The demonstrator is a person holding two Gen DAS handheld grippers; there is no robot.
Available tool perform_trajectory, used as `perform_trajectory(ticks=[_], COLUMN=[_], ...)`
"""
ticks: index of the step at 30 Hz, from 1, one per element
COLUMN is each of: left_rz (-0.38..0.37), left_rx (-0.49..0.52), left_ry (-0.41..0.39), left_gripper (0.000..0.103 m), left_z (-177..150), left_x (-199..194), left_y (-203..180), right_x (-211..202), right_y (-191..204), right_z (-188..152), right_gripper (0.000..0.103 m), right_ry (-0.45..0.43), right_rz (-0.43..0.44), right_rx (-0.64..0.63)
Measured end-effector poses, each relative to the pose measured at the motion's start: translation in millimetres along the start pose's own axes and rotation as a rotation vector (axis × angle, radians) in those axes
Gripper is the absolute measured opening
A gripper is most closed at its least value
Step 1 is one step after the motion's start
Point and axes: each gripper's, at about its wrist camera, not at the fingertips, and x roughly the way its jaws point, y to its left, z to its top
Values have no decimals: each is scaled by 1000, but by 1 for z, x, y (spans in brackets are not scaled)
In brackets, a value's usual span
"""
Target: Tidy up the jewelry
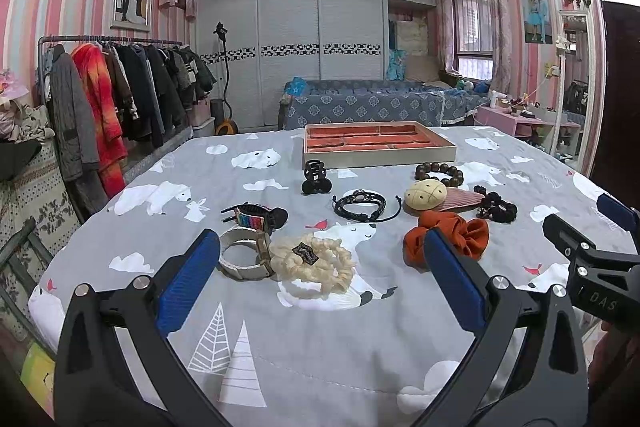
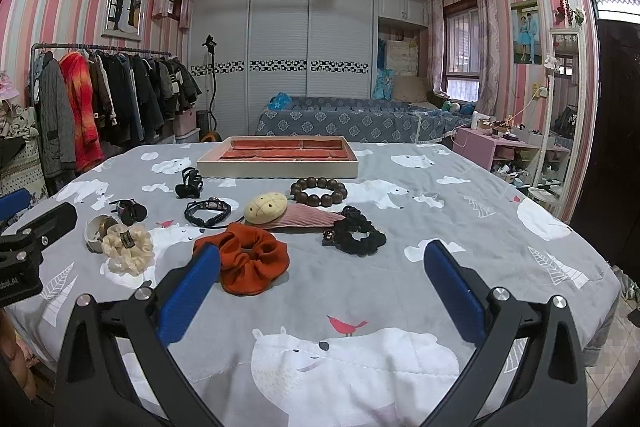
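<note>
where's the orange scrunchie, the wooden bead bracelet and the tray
orange scrunchie (image 2: pixel 256 259), right wrist view, on the gathered fabric right of its hole
wooden bead bracelet (image 2: pixel 322 182), right wrist view, on a far-side bead
tray (image 2: pixel 276 169), right wrist view, on its near outer wall

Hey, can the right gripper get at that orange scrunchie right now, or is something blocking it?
Probably yes. The right gripper is open and empty, and the orange scrunchie lies on the bedspread just ahead of its left finger, with nothing on top of it; it needs a slight leftward shift.
</note>
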Motion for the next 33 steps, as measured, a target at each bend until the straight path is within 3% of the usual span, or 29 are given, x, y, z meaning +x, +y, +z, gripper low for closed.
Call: perform_trajectory(ticks=[33], left_rz=[1], left_rx=[5], left_ry=[-5], left_gripper=[98], left_z=[3], left_x=[-2], left_y=[1], right_x=[-2], right_y=[-1], right_z=[-3], right_gripper=[99], right_ry=[-12], right_rz=[-20], right_rx=[2])
